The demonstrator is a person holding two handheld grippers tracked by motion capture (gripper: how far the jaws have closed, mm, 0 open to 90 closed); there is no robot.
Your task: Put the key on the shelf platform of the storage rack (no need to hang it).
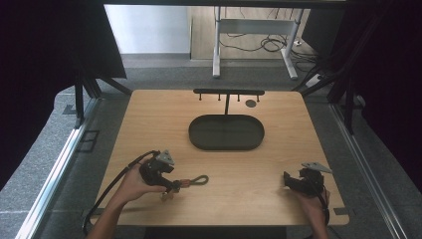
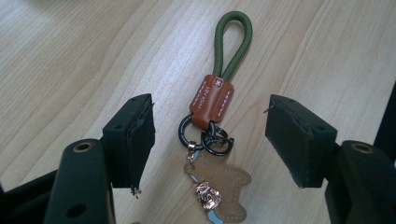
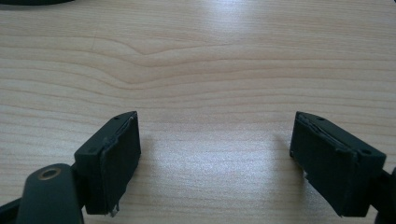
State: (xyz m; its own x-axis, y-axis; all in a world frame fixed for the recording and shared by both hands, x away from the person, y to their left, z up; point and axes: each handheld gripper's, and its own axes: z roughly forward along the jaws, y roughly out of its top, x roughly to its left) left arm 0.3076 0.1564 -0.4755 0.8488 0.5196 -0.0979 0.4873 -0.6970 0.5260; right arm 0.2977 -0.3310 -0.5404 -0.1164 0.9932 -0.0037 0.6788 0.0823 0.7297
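On the wooden table (image 1: 149, 114): olive cord-loop keychain (image 2: 212, 135), tan leather tab, brown bear charm.
Left gripper (image 2: 210, 133) jaws wide, straddling it untouched; right gripper (image 3: 215, 154) gaping, holding nothing.

**Layout of the tabletop**

A tray (image 1: 226, 132) is set at the middle of the tabletop (image 1: 268, 191), with a rack (image 1: 228, 93) behind it. A keychain (image 1: 191, 181) is laid near the front left, between the left tool's (image 1: 169, 188) jaws. The right tool (image 1: 287, 180) is held at the front right.

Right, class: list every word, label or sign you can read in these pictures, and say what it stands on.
Brown leather tab of the keychain: a small white square logo and two lines of white lettering, too small and blurred to read.
Nothing else carries any text.
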